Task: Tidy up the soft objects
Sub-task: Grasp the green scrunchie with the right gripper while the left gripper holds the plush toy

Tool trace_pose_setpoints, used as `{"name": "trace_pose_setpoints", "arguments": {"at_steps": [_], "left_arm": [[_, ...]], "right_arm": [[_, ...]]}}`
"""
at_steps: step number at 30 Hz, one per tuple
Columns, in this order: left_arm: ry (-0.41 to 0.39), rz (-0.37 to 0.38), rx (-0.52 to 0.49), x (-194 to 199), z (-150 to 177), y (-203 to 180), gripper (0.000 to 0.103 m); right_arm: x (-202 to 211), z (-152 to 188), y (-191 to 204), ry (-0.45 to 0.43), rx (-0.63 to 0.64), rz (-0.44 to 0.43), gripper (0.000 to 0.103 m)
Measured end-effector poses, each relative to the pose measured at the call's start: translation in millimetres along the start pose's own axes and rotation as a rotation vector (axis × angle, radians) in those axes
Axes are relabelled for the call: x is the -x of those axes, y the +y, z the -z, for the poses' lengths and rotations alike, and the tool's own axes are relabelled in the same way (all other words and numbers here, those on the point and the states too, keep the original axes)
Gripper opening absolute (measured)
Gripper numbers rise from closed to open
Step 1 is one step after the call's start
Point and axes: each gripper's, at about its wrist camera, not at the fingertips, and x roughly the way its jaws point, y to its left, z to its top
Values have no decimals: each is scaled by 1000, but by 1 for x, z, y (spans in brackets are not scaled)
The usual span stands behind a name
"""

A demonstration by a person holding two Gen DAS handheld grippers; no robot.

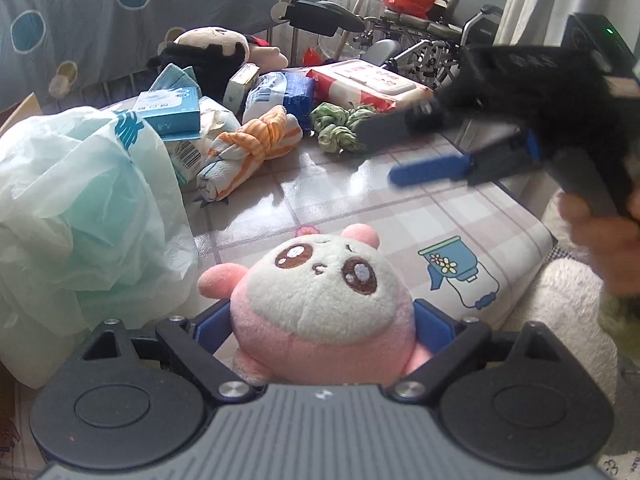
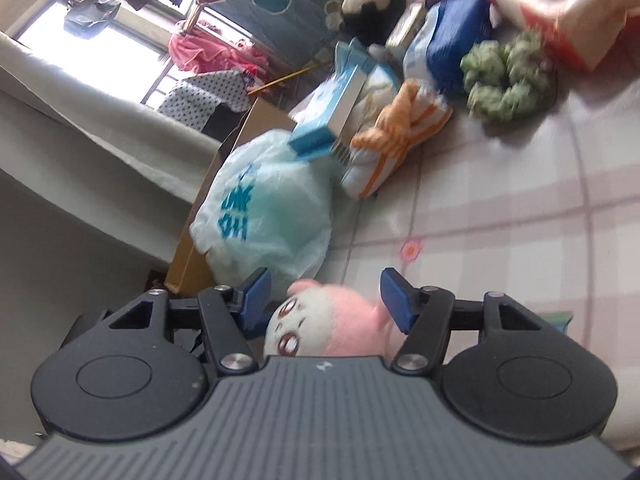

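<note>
The pink plush toy (image 1: 320,304) is squeezed in the wide left tool (image 1: 320,328) beside the pale green bag (image 1: 80,208) on the table (image 1: 420,216), so it is best lifted slowly while the half-open, empty right tool (image 1: 384,156) is kept clear.

- The pink plush toy (image 1: 324,312) hides the left gripper (image 1: 322,326) fingertips; its lower body is cut off by the housing at 6 o'clock.
- The right gripper (image 1: 400,152), at 3 o'clock, is motion-blurred.
- The green cloth bundle (image 2: 506,80), at 1 o'clock in the right wrist view, is smeared.
</note>
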Motion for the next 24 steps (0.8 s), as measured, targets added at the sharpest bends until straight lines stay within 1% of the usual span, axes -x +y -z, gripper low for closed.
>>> {"name": "trace_pose_setpoints", "arguments": {"at_steps": [1,4,6,8,10,13,14,16,17,22,24], "left_arm": [[-2,5,8,0,1,1,94],[-6,11,19,0,1,4,94],[-7,15,22,0,0,5,94],[-7,19,25,-1,0,7,94],[-8,23,27,-1,0,8,94],[-7,31,34,-1,0,11,94],[-7,34,35,-1,0,11,94],[-6,39,38,-1,0,13,94],[-7,41,40,-1,1,13,94],[-8,39,39,-1,0,12,94],[-7,35,33,-1,-1,11,94]], "right_arm": [[2,-10,0,-43,22,65,69],[-1,-42,-9,-147,66,259,72],[-10,-61,-19,-179,76,358,74],[-23,-76,-33,-181,64,416,79],[-36,-86,-46,-183,36,451,80],[-52,-92,-62,-188,2,467,80],[-55,-92,-64,-196,11,466,84],[-62,-93,-61,-195,41,468,89],[-64,-93,-60,-192,52,469,89],[-83,-92,-47,-154,189,543,90],[-89,-89,-42,-137,251,585,87]]}}
